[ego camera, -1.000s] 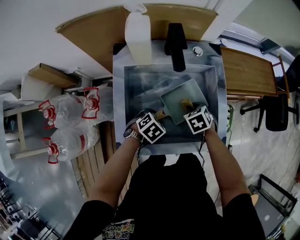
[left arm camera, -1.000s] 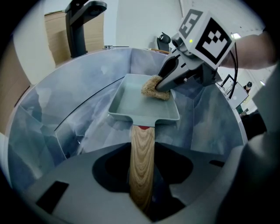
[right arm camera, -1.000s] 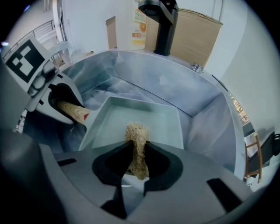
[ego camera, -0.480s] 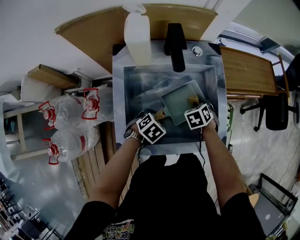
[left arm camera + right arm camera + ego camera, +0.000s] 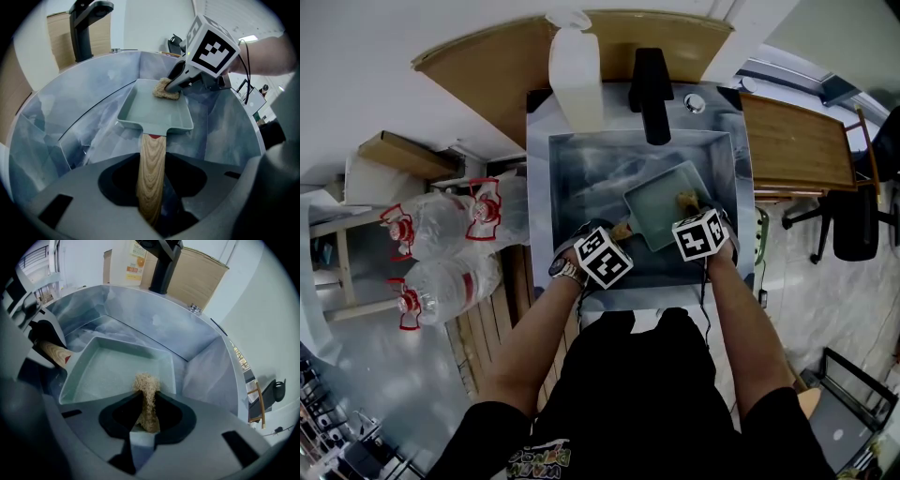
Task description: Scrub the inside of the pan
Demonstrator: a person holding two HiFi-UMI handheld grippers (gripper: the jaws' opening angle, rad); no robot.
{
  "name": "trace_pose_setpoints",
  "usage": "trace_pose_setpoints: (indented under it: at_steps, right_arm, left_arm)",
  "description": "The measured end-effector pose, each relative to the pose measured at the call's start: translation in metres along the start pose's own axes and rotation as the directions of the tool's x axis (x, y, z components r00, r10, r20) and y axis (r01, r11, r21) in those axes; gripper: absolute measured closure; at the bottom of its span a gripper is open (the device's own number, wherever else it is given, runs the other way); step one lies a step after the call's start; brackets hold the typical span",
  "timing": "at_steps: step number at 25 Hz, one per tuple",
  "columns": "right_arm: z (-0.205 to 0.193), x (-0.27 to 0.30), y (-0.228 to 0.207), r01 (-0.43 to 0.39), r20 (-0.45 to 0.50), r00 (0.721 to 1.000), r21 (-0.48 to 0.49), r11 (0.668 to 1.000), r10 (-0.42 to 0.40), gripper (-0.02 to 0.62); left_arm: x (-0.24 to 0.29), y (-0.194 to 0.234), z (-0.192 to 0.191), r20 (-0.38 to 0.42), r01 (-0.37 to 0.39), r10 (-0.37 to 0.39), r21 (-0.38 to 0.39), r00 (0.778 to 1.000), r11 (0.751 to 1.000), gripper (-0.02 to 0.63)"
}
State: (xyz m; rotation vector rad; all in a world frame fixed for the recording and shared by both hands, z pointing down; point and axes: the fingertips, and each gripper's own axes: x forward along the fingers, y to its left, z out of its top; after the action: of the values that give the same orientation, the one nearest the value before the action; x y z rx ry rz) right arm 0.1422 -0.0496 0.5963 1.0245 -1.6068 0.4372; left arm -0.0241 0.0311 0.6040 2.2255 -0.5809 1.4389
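inside the left gripper [image 5: 152, 190] the pan handle [image 5: 153, 154] vanishes from sight.

Pale green pan [image 5: 652, 216], tan scrubber [image 5: 684, 199] inside

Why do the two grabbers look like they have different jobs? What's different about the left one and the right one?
The left gripper is clamped on the pan's wooden handle, while the right gripper pinches a tan scrubber. The left gripper sits outside the pan at its handle end; the right gripper reaches over the pan and puts the scrubber inside it. Both carry a marker cube and work in the sink.
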Motion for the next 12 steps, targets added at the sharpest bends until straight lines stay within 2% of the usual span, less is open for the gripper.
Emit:
trace_pose_setpoints:
  at_steps: [3,6,9,12]
  right_arm:
    - [0.004,-0.008,0.002,-0.036,0.051,0.998,0.028,0.999,0.034,0.505]
    - [0.014,-0.024,0.001,-0.09,0.151,0.985,0.076,0.993,0.077,0.505]
    - [0.023,-0.046,0.0,-0.166,0.256,0.958,0.12,0.979,0.131,0.505]
    - [0.03,-0.069,-0.003,-0.253,0.356,0.916,0.151,0.956,0.186,0.505]
  left_arm:
    - [-0.001,0.001,-0.002,-0.007,-0.014,0.014,0.005,1.0,1.0,0.437]
    - [-0.006,0.003,-0.002,-0.017,-0.053,0.054,0.023,0.998,0.998,0.434]
    - [-0.014,0.002,-0.001,-0.022,-0.107,0.108,0.051,0.994,0.993,0.433]
    - [-0.03,0.003,0.004,0.004,-0.175,0.175,0.034,0.985,0.984,0.434]
